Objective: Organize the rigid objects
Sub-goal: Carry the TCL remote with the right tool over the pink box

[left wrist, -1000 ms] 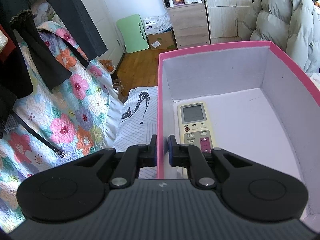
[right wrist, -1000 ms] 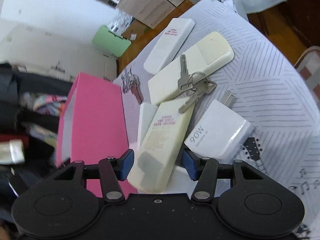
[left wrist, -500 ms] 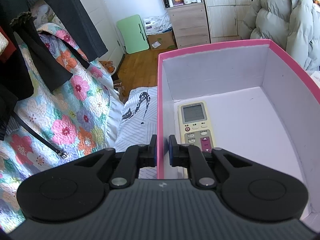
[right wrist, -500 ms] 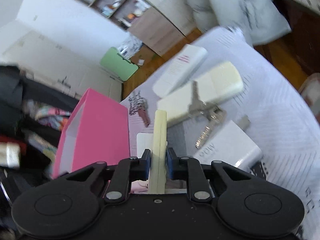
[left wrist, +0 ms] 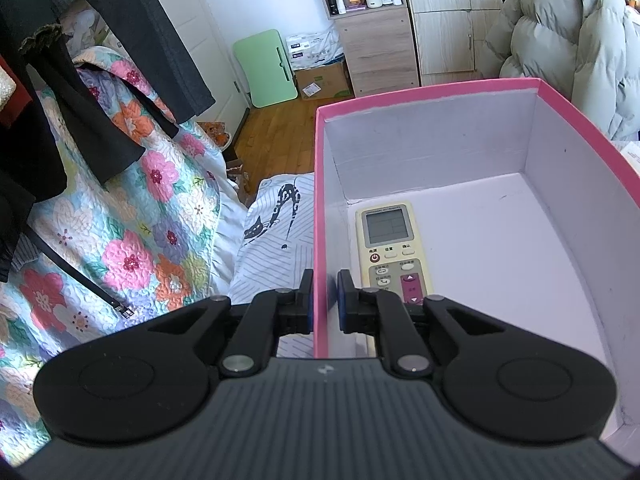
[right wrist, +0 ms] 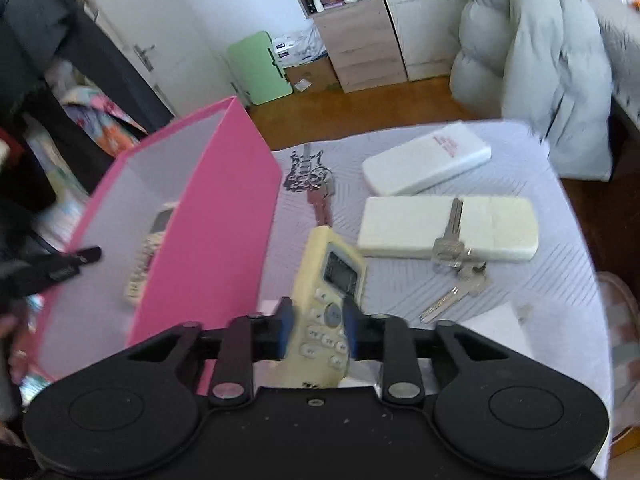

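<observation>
While the yellowed remote (right wrist: 325,312) sits screen-up between the blue pads of the right gripper (right wrist: 318,330), lifted off the bed, those jaws are easing wider, yet the pads press its two sides and it hangs there in the grip. Its screen end points away from the camera, tipped a touch to the left, just beside the outer wall of the pink box (right wrist: 212,216).

Over in the box, a second remote (left wrist: 392,252) lies flat on the white floor, close along the left wall, display toward the far end. The left gripper (left wrist: 325,300) is clamped onto that same left wall of the pink box (left wrist: 320,216), one pad outside, one inside, nearly closed with only the thin card between them.

Out on the striped bedsheet (right wrist: 520,288) more pieces wait: a cream remote (right wrist: 492,228) face down with a key (right wrist: 450,232) lying across it, the rest of the key bunch (right wrist: 460,288) trailing off its near edge, and a white remote (right wrist: 426,164) with red print farther back. Another key with a ring (right wrist: 320,196) rests near the box corner.

Beyond the bed, a green folding table (left wrist: 266,68) leans by the wall and a puffy grey coat (left wrist: 568,40) hangs on the right.
</observation>
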Action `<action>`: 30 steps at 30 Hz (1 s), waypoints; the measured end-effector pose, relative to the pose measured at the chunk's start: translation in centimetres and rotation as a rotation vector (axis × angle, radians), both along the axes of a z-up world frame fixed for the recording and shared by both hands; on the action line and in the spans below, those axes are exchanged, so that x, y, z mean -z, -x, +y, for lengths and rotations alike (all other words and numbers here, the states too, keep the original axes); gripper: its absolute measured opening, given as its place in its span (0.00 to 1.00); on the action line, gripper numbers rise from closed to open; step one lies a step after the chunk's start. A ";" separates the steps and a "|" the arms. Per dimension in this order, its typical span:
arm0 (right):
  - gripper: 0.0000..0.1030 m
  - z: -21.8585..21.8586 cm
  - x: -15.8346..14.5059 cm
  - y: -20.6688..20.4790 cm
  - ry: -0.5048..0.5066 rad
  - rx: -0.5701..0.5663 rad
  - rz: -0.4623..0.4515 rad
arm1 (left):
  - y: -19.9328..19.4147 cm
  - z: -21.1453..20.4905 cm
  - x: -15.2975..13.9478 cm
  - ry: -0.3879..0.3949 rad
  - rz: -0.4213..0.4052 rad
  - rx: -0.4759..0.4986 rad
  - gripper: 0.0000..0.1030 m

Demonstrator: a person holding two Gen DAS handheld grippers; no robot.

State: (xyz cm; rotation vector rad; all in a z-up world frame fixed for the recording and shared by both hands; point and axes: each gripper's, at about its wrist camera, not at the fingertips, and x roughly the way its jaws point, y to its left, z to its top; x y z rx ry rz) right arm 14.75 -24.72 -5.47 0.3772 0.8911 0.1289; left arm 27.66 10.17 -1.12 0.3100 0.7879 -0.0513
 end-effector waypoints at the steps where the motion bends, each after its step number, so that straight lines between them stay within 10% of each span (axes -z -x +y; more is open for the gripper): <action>1: 0.38 0.1 0.1 -0.1 0.002 -0.004 0.008 | 0.0 0.0 0.0 -0.002 0.000 0.001 0.10; 14: 0.58 1.9 2.8 -1.0 -0.003 -0.006 0.103 | 0.2 0.3 0.0 0.013 -0.007 -0.003 0.09; 20: 0.35 -1.4 3.8 -0.6 -0.199 0.053 0.102 | 0.2 0.3 0.0 0.017 -0.006 -0.004 0.09; 30: 0.30 -2.5 3.7 -0.4 -0.240 0.094 0.065 | 0.1 0.2 0.2 0.012 0.004 -0.007 0.10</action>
